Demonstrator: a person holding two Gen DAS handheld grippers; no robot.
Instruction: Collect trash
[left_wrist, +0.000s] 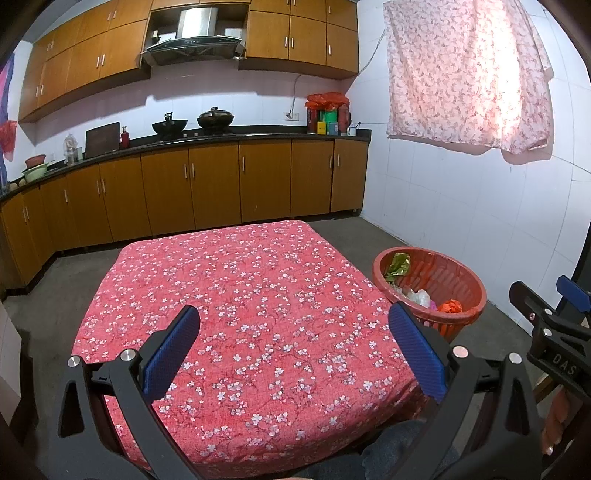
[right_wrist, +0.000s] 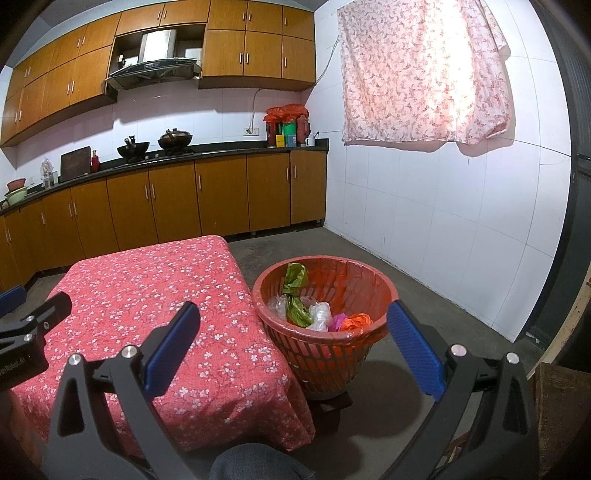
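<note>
In a kitchen, a low table (left_wrist: 236, 302) with a red flowered cloth stands on the grey floor (right_wrist: 424, 314). Nothing lies on the cloth. Just beside the table, on its right side, is a red basket (right_wrist: 325, 354). The trash (right_wrist: 317, 314) is inside it: a green wrapper (right_wrist: 295, 291) leaning up the far wall, clear plastic bags (right_wrist: 320, 314), a bit of pink, and an orange bag (right_wrist: 355, 319) near the front rim.

The left tool (left_wrist: 293, 332) hangs over the near part of the table. Its two blue fingers (left_wrist: 170, 350) are spread wide and nothing is between them. The right tool (right_wrist: 293, 332) hangs over the gap between the table edge and the basket. It is wide open too, and holds nothing (the basket only shows through the gap behind it). Each tool can be seen at the edge of the other's view.

A bit of blue-grey trouser knee (right_wrist: 255, 463) shows at the bottom. Behind the table are brown cupboards (left_wrist: 221, 184), a dark counter (left_wrist: 258, 130) with two black woks (left_wrist: 192, 123), and a pink flowered cloth (left_wrist: 465, 74) hanging on the white tiled wall (left_wrist: 461, 206).
</note>
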